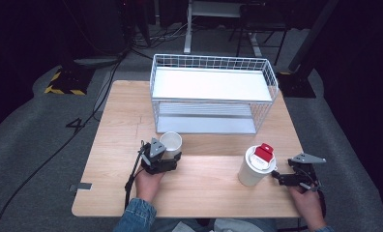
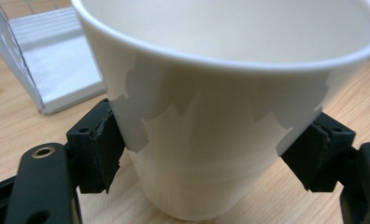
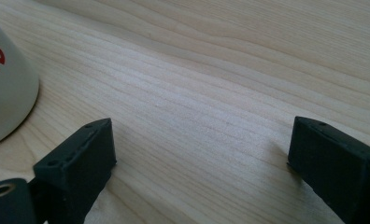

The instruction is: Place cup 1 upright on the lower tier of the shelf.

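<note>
Cup grasped, not yet moved.
Left gripper point(image 1: 168, 155) is clamping the cup point(image 1: 170, 143) on the table point(image 1: 213, 193) before the rack point(image 1: 213, 92) — right gripper point(image 1: 280, 177) is waiting open beside the lidded cup point(image 1: 255, 166); lifting remains.

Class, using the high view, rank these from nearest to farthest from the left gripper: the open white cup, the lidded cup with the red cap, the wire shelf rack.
1. open white cup, clamped in the left gripper.
2. wire shelf rack, behind it.
3. lidded cup, far right.
</note>
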The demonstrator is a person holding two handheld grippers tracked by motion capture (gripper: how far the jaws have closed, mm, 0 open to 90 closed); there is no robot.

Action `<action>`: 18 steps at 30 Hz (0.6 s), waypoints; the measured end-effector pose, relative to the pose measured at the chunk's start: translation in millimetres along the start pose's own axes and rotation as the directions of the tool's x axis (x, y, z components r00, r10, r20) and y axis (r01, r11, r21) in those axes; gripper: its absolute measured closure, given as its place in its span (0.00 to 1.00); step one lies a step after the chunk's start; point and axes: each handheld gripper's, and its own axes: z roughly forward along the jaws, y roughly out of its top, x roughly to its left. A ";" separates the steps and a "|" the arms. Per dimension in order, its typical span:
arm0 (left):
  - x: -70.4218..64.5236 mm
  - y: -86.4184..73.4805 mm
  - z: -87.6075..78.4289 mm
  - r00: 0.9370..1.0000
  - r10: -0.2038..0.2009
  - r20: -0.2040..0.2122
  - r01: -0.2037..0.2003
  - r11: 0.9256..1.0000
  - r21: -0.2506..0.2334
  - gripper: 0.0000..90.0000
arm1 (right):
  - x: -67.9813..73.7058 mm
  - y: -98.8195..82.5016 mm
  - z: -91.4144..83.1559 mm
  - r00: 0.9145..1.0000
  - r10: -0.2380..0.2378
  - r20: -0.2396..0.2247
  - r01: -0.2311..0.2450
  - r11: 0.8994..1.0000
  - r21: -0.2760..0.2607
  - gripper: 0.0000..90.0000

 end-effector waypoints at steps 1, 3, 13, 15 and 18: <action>0.1 1.9 -0.3 1.000 0.005 0.003 -0.005 1.000 -0.006 0.25 | 0.0 0.0 0.0 1.000 0.000 0.000 0.000 1.000 0.000 0.09; -1.6 6.3 0.0 1.000 0.010 0.004 -0.010 1.000 -0.001 0.25 | 0.0 0.0 0.0 1.000 0.000 0.000 0.000 1.000 0.000 0.09; -10.4 30.7 5.5 0.999 0.034 0.023 -0.034 0.999 -0.014 0.25 | 0.0 0.0 0.0 1.000 0.001 0.000 -0.001 1.000 0.000 0.09; -11.2 37.1 7.9 0.999 0.042 0.032 -0.042 0.999 -0.007 0.25 | 0.2 0.3 0.2 1.000 0.001 0.001 -0.001 1.000 0.001 0.09; -13.6 46.0 11.2 0.998 0.047 0.041 -0.046 0.999 -0.010 0.25 | 0.2 0.3 0.2 1.000 0.002 0.001 -0.002 1.000 0.001 0.09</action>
